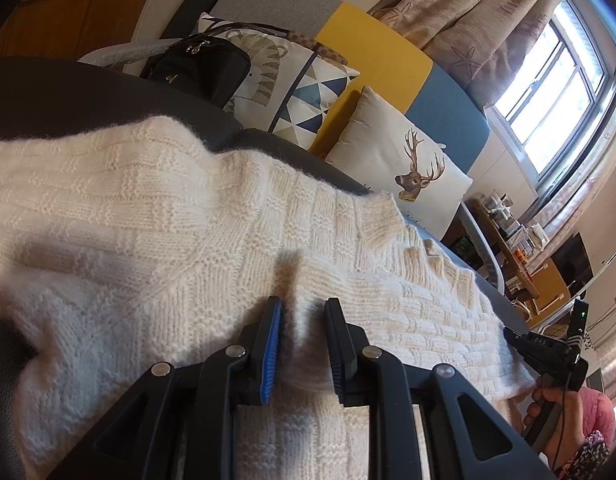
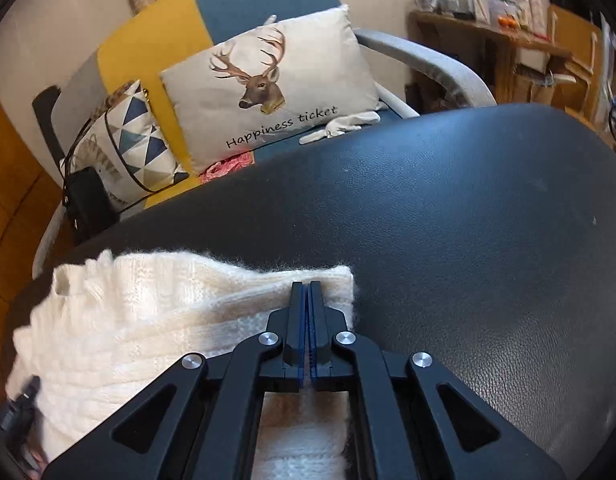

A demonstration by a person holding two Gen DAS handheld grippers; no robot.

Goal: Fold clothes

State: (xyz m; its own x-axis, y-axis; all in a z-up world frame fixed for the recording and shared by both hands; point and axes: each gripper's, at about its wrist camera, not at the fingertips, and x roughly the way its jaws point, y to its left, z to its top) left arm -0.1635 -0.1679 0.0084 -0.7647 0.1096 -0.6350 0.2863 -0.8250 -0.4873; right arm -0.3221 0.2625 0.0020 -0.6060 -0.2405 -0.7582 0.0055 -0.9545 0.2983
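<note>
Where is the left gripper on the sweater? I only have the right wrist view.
Observer: The left gripper sits mid-sweater, with a raised ridge of the white knit sweater bunched between its pads.
Operator: How much sweater lies beyond it?
Observer: A lot. It spreads wide and rumpled across the dark seat, and its ribbed collar points toward the deer pillow.
Operator: Can you see my right gripper from there?
Observer: Yes. The right gripper is at the sweater's far right edge, tip on the knit, with the person's hand around its handle.
</note>
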